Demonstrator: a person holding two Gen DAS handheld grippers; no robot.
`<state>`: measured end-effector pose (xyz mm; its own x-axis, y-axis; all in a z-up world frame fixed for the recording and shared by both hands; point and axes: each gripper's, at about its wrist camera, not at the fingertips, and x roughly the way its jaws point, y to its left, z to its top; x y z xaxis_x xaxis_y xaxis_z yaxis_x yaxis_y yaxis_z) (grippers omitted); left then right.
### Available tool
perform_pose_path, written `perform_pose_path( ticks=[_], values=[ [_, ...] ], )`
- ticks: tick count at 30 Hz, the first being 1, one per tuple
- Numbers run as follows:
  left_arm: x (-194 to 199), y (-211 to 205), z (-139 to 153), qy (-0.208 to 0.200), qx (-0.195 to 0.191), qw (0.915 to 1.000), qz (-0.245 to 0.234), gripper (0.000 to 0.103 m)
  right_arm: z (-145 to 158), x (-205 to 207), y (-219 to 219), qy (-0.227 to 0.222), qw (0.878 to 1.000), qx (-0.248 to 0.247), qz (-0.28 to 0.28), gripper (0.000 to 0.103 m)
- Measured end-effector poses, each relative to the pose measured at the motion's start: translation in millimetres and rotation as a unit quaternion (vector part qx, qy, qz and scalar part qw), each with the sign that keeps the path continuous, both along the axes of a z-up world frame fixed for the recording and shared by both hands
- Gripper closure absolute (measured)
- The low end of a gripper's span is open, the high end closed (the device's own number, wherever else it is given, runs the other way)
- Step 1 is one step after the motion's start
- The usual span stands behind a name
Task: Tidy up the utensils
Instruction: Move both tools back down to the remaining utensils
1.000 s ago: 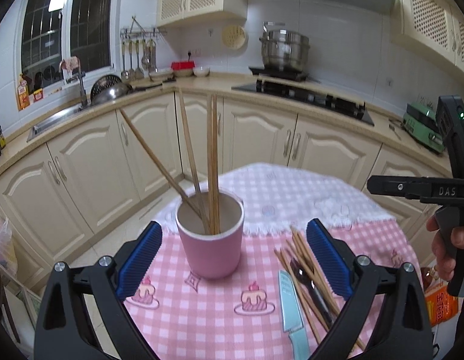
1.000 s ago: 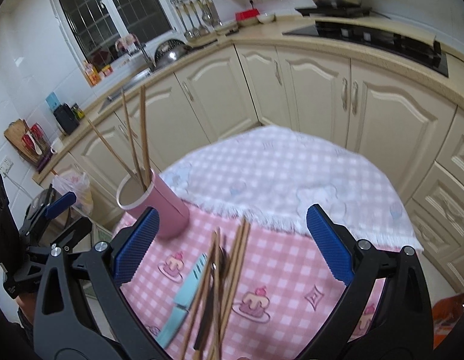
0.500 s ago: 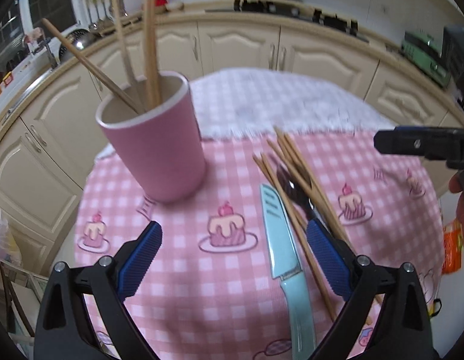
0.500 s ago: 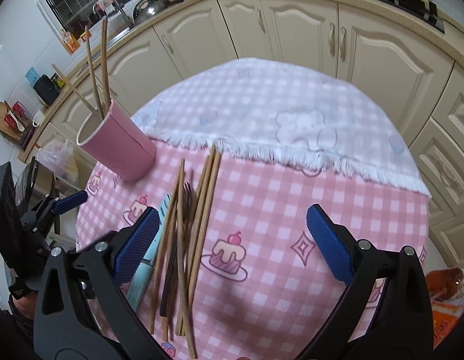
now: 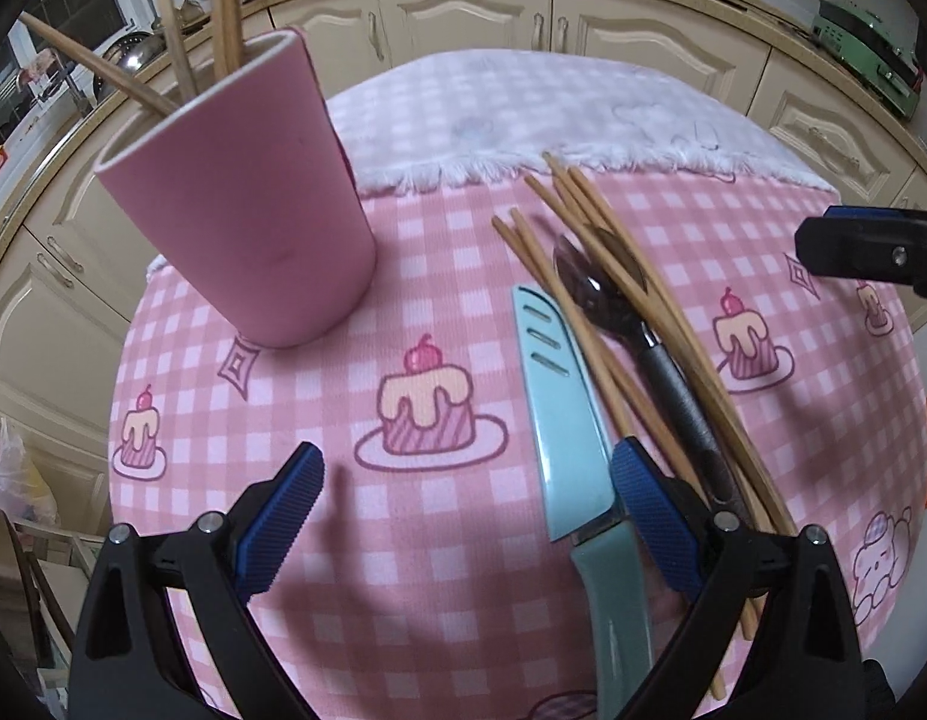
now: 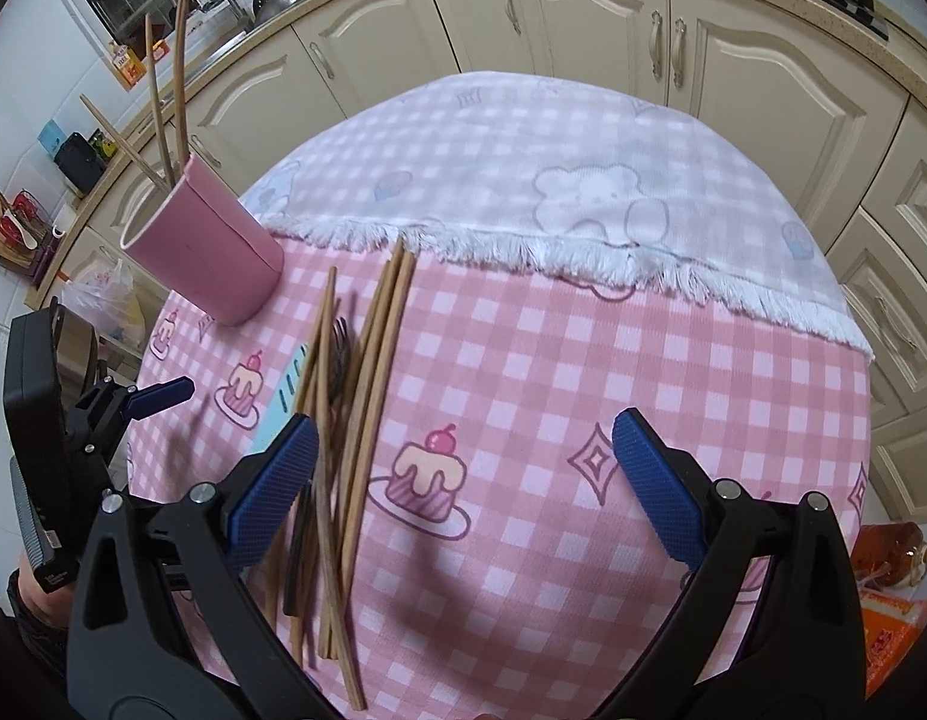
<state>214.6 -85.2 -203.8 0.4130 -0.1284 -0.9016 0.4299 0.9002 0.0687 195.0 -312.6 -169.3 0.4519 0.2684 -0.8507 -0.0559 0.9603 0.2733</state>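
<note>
A pink cup (image 5: 247, 204) with several wooden chopsticks (image 5: 181, 18) in it stands at the table's left; it also shows in the right wrist view (image 6: 208, 255). A pile of loose chopsticks (image 5: 619, 276), a dark spoon (image 5: 631, 324) and a light blue knife (image 5: 565, 420) lies on the pink checked cloth (image 5: 319, 420). My left gripper (image 5: 469, 516) is open and empty, low over the cloth, its right finger beside the knife handle. My right gripper (image 6: 463, 486) is open and empty, its left finger over the chopstick pile (image 6: 349, 396).
A white fringed cloth (image 6: 523, 180) covers the far half of the round table. Cream kitchen cabinets (image 6: 583, 42) curve behind it. An orange packet (image 6: 883, 618) lies below the table's right edge. The left gripper (image 6: 133, 402) shows in the right wrist view.
Both grippers have tilted down and moved closer to the table. The cup and utensil pile now appear larger and nearer. Nothing was taken hold of.
</note>
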Motion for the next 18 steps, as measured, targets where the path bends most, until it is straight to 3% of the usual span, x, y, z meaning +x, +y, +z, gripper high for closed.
perform_pose_path(
  ticks=[6,8,11,18],
  values=[
    [10.3,-8.7,-10.1,0.003,-0.001,0.9999,-0.014,0.012,-10.4,1.1,6.6,0.011,1.0,-0.023,0.008,0.007],
    [12.7,-6.7,-9.4,0.01,-0.023,0.9995,-0.017,0.023,-14.3,2.7,10.8,0.015,0.999,-0.032,0.013,0.007],
    [12.5,-4.7,-7.0,0.007,-0.026,0.9994,-0.023,0.033,-20.1,7.0,19.4,0.018,0.999,-0.046,0.019,0.007],
    [5.2,4.2,-4.9,0.003,-0.036,0.999,-0.024,0.036,-35.4,25.1,41.9,0.019,0.995,-0.098,0.026,0.007]
  ],
)
